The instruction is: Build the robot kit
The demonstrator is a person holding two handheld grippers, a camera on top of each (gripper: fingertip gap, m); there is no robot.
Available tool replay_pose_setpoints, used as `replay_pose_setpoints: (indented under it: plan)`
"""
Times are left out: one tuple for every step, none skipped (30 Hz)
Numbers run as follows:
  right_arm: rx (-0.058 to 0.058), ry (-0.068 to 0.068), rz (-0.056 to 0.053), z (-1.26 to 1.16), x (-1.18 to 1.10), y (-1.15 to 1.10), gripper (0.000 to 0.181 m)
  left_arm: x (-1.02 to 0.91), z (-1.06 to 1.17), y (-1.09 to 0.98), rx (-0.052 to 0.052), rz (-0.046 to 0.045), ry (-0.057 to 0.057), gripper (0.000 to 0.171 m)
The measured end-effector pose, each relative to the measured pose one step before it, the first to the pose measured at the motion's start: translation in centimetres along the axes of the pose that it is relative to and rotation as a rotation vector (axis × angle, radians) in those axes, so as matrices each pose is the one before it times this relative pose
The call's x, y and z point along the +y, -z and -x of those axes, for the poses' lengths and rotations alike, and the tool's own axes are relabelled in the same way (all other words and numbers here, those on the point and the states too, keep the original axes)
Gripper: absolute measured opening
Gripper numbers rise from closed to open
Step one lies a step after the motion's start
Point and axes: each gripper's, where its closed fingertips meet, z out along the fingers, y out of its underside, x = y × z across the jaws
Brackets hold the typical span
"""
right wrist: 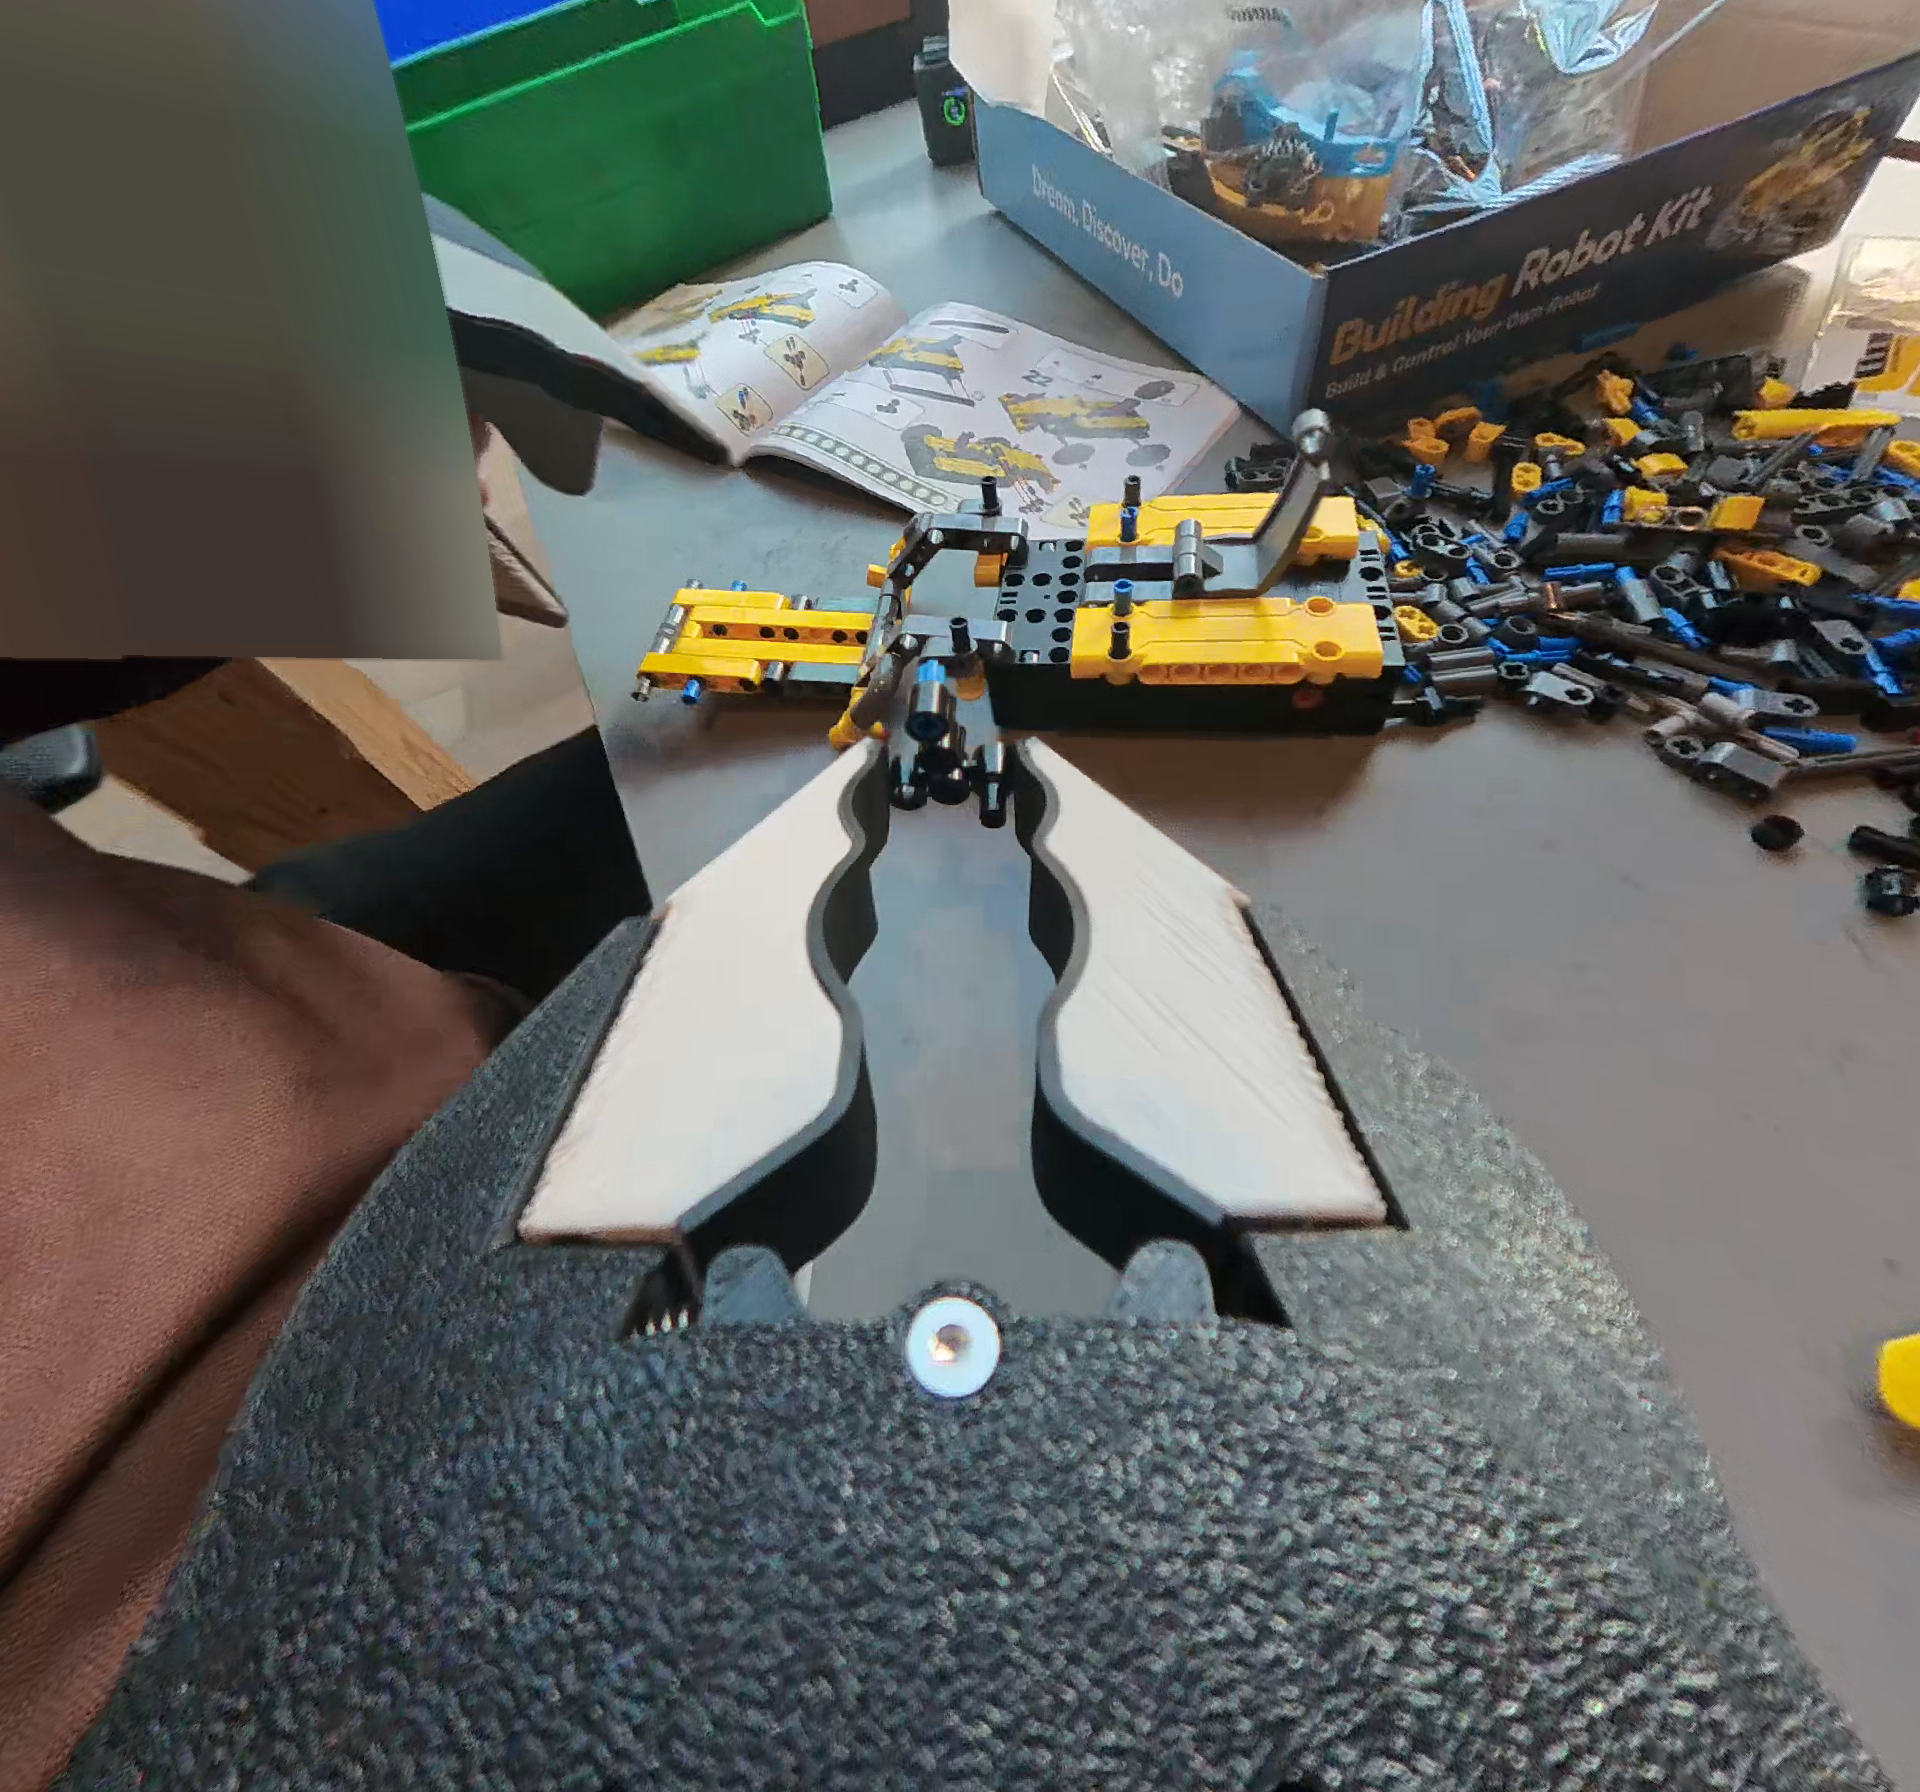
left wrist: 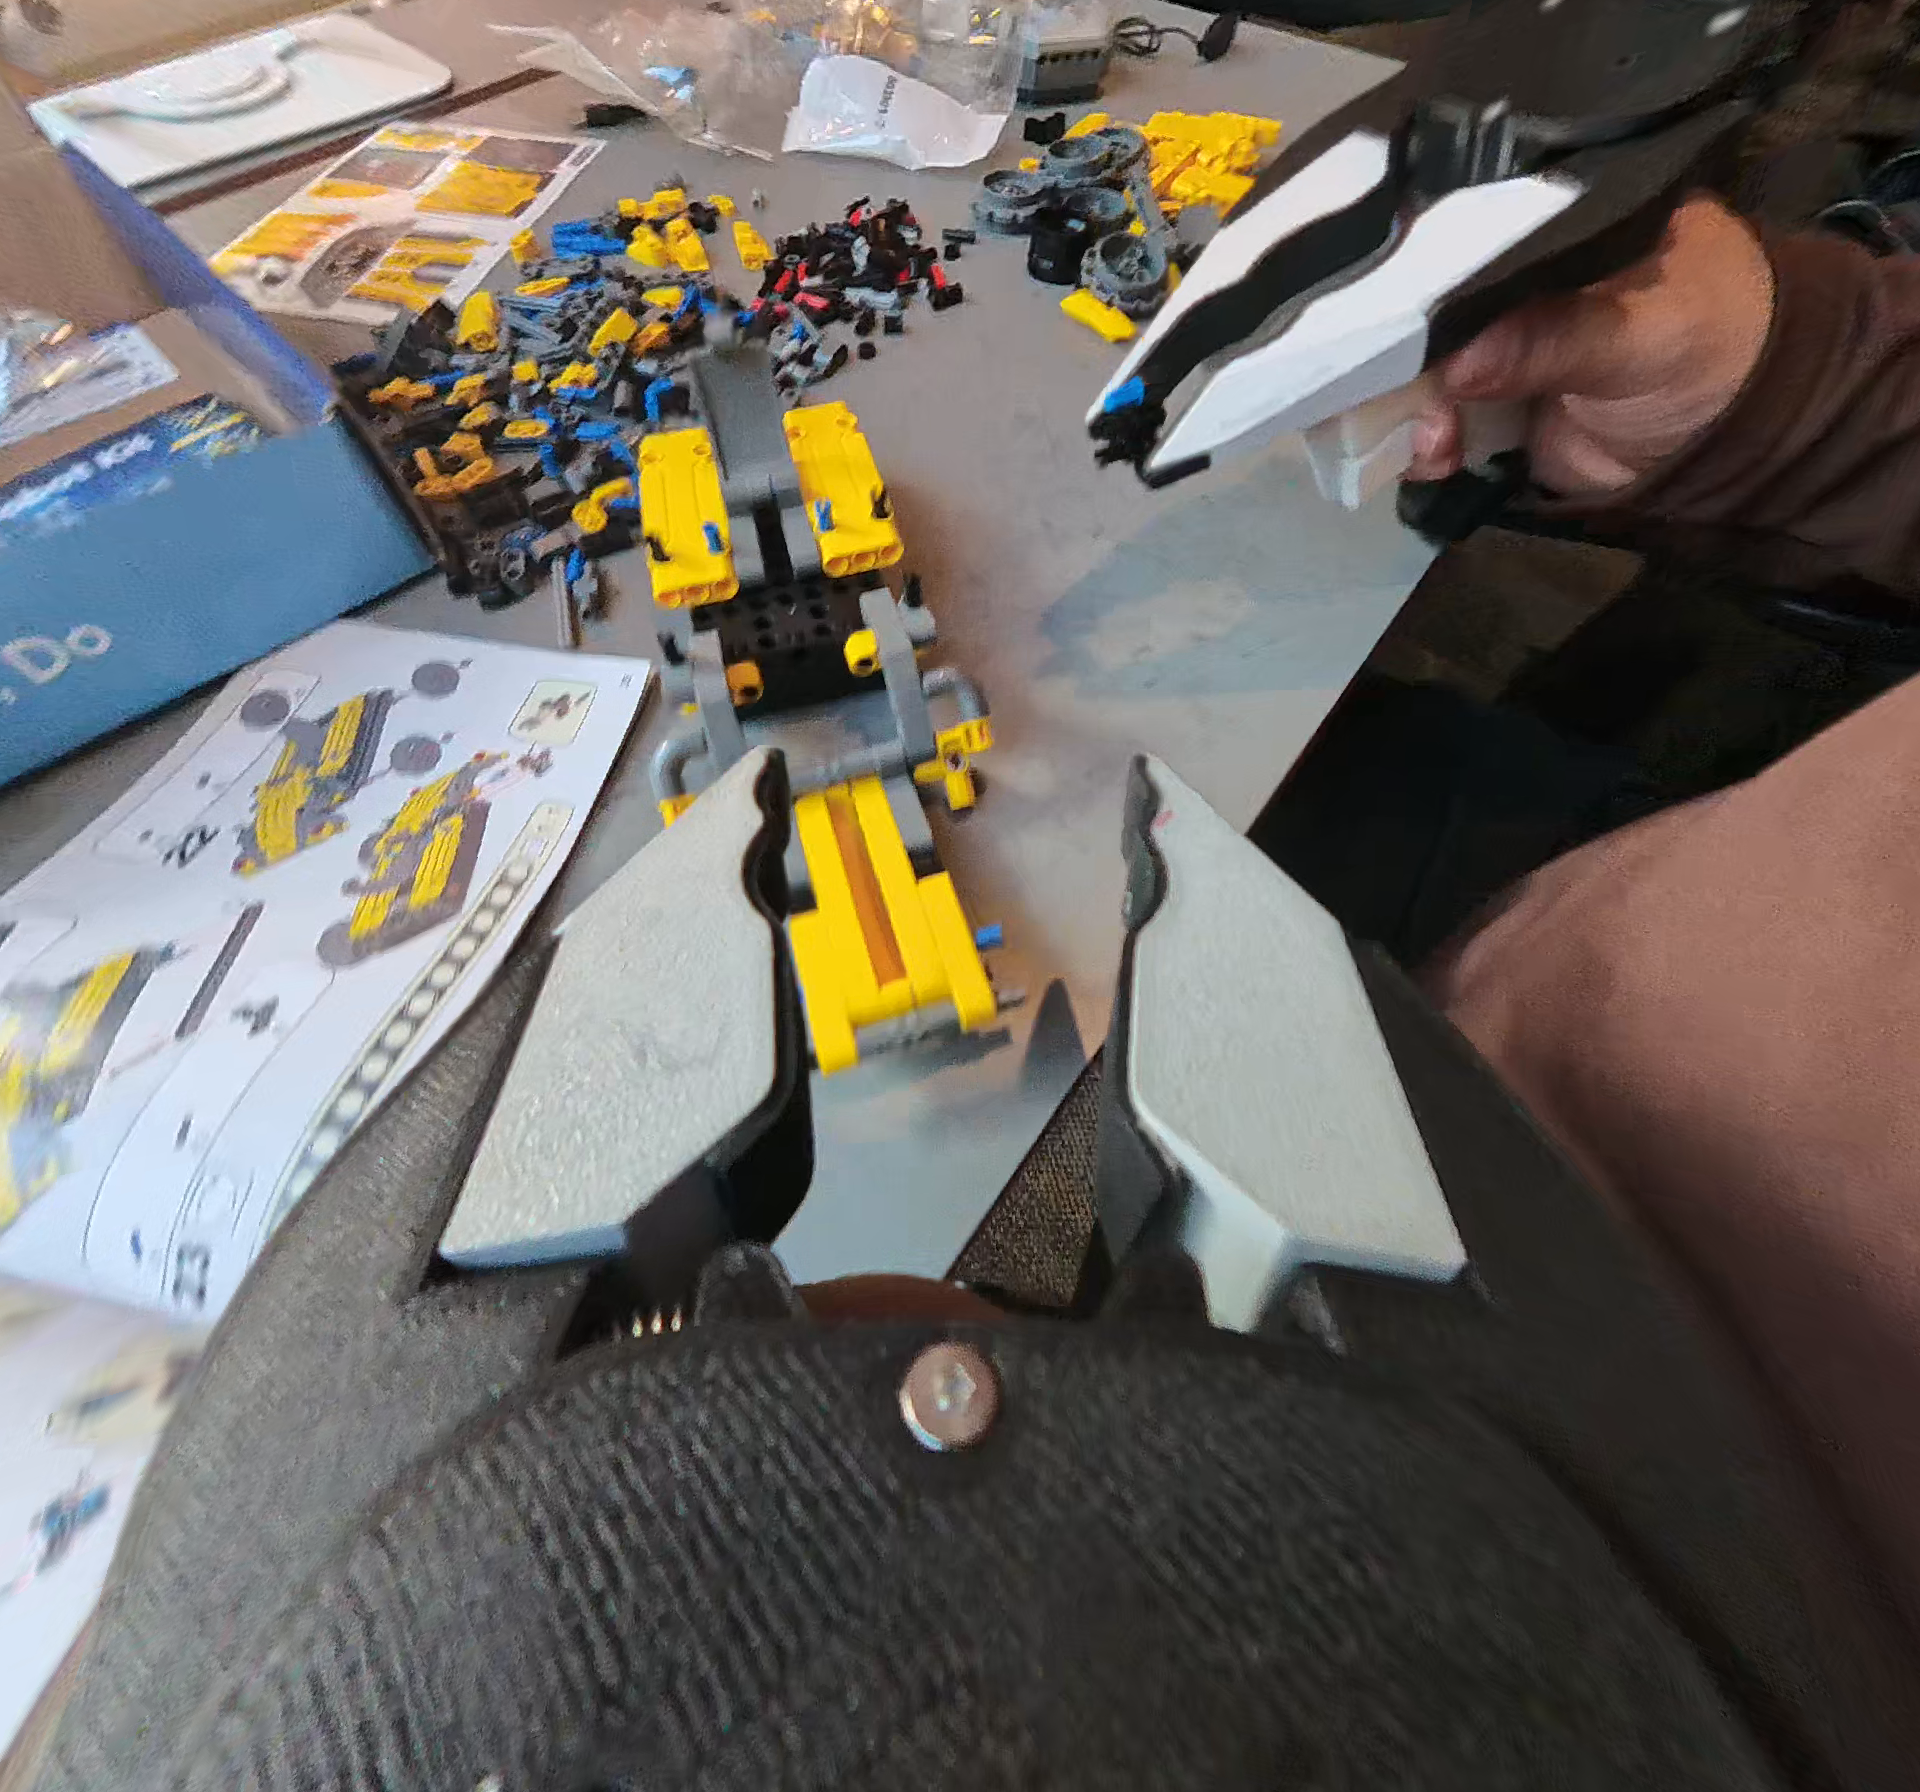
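A half-built yellow, black and grey brick model [left wrist: 790, 599] lies on the grey table [left wrist: 1039, 495]. It also shows in the right wrist view [right wrist: 1143, 620]. My left gripper [left wrist: 956, 776] is open, its grey fingers standing either side of the model's narrow yellow end [left wrist: 883, 932]. My right gripper [right wrist: 948, 766] is shut on a small black piece with a blue pin [right wrist: 935, 745], just in front of the model's middle. In the left wrist view the right gripper [left wrist: 1132, 443] hangs above the table, right of the model, with a hand behind it.
A pile of loose yellow, blue and black pieces [left wrist: 540, 392] lies beyond the model. An open instruction booklet [left wrist: 312, 890] and a blue box [right wrist: 1351, 288] holding plastic bags sit to the left. Grey wheels [left wrist: 1081, 215] lie far right. A green bin [right wrist: 623, 132] stands behind. The table edge [left wrist: 1351, 682] is close on the right. About 11 cm separates my left fingertips from my right.
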Motion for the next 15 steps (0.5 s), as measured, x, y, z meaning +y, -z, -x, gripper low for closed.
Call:
replay_pose_setpoints:
  plan:
    - [-0.0274,-0.0178,-0.0133,0.311,-0.162,0.164,0.02,-1.032,-0.418,-0.406,0.0174,-0.01171,-0.0118,0.061]
    - [-0.0301,-0.0177,-0.0125,0.346,-0.134,0.158,0.02,-0.995,-0.544,-0.486,0.0175,-0.01694,-0.0276,0.057]
    - [-0.0362,-0.0221,-0.0125,0.37,-0.115,0.167,0.02,-0.683,-0.519,-0.621,0.0127,-0.00668,-0.0403,0.053]
    - [-0.0396,-0.034,-0.0096,0.307,-0.078,0.18,0.02,-0.244,-0.342,-0.79,0.0006,0.01142,-0.0376,0.053]
    - [-0.0367,-0.045,-0.0125,0.162,-0.118,0.22,0.02,0.049,-0.433,-0.869,0.0071,0.02552,-0.0272,0.054]
    - [-0.0367,-0.0528,-0.0185,0.106,-0.179,0.238,0.02,0.016,-0.632,-0.867,0.0196,0.02136,-0.016,0.055]
    - [-0.0417,-0.0594,-0.0192,0.149,-0.186,0.238,0.02,-0.262,-0.704,-0.75,0.0216,0.00292,-0.0108,0.057]
    - [-0.04,-0.0595,-0.0185,0.163,-0.172,0.214,0.02,-0.496,-0.568,-0.588,0.0094,-0.01329,-0.0127,0.056]
    - [-0.0311,-0.0484,-0.0204,0.137,-0.19,0.194,0.02,-0.621,-0.393,-0.478,-0.0045,-0.02047,-0.0192,0.054]
    - [-0.0236,-0.0343,-0.018,0.149,-0.171,0.145,0.02,-0.57,-0.225,-0.439,-0.0154,-0.01861,-0.0254,0.052]
    - [-0.0173,-0.0244,-0.0064,0.134,-0.021,0.058,0.02,-0.413,-0.133,-0.427,-0.019,-0.01023,-0.0325,0.05]
    - [-0.0101,-0.0164,0.0052,0.104,0.108,-0.043,0.02,-0.25,-0.06,-0.392,-0.0222,-0.00287,-0.0356,0.05]
    - [-0.0046,-0.0099,0.0101,0.068,0.177,-0.11,0.02,-0.144,-0.08,-0.335,-0.0181,-0.00101,-0.0326,0.051]
    - [-0.0038,-0.0074,0.0105,0.094,0.185,-0.144,0.02,-0.035,-0.213,-0.264,-0.0049,-0.00088,-0.0248,0.05]
    - [-0.0085,-0.0096,0.0084,0.161,0.166,-0.182,0.02,0.066,-0.19,-0.173,-0.0018,0.00035,-0.0201,0.047]
